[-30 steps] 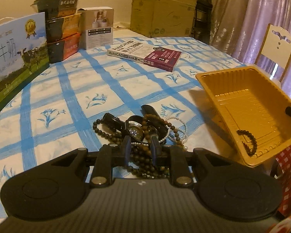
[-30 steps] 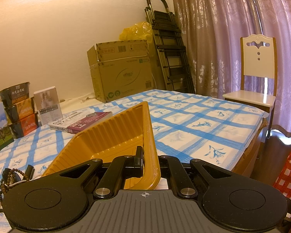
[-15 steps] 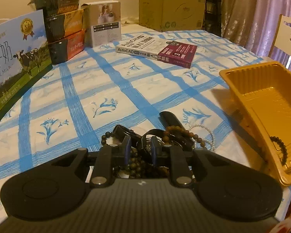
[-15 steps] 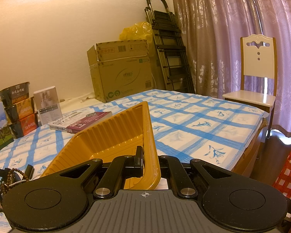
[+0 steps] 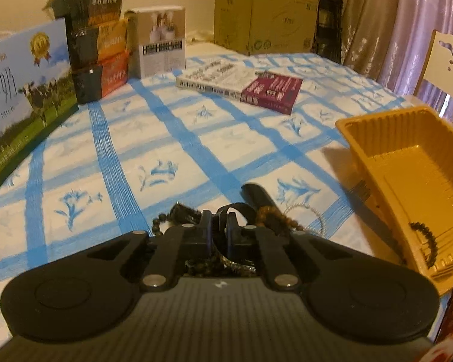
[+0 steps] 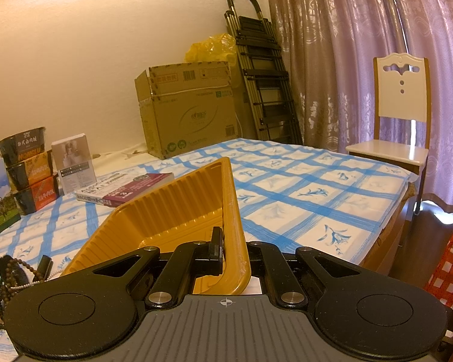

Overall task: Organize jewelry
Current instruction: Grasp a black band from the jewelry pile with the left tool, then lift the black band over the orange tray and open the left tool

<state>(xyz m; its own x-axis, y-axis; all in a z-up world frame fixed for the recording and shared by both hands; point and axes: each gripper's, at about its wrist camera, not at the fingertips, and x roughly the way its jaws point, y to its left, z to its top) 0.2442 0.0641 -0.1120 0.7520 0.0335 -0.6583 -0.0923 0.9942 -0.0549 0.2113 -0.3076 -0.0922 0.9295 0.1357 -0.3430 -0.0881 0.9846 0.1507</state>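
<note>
**Ana:** Blue-checked cloth covers a table [image 5: 172, 138] that fills most of both views. What sits on it?

**Ben:** Largest first: far ahead of both tools, a cardboard box [image 6: 190, 108] against the wall, with a ladder [image 6: 256, 60], curtains and a chair [image 6: 401, 105] off to the right. On the table, a milk carton [image 5: 24, 96], stacked noodle cups [image 5: 96, 45] and a book [image 5: 241, 84] lie well ahead of the left tool.

**Ana:** And the jewelry?

**Ben:** A yellow tray [image 5: 407, 163] sits to the right of the left gripper [image 5: 219, 232]. One dark bead bracelet [image 5: 427, 241] lies inside it, at the near end. The rest is a tangled pile [image 5: 256, 211] directly at and under the left tool's tips: brown bead strands, a pearl string [image 5: 311, 211] and a black watch strap [image 5: 258, 194].

**Ana:** So how far along?

**Ben:** Early, I'd judge. One piece is in the tray; most is not yet sorted.

**Ana:** What are the tools doing?

**Ben:** The left one's fingers are close together with a dark looped band between them, seemingly pinching it; contact is partly hidden. The right gripper [image 6: 232, 253] clamps the tray's near rim, tilting the tray up toward the pile on its left.
</note>
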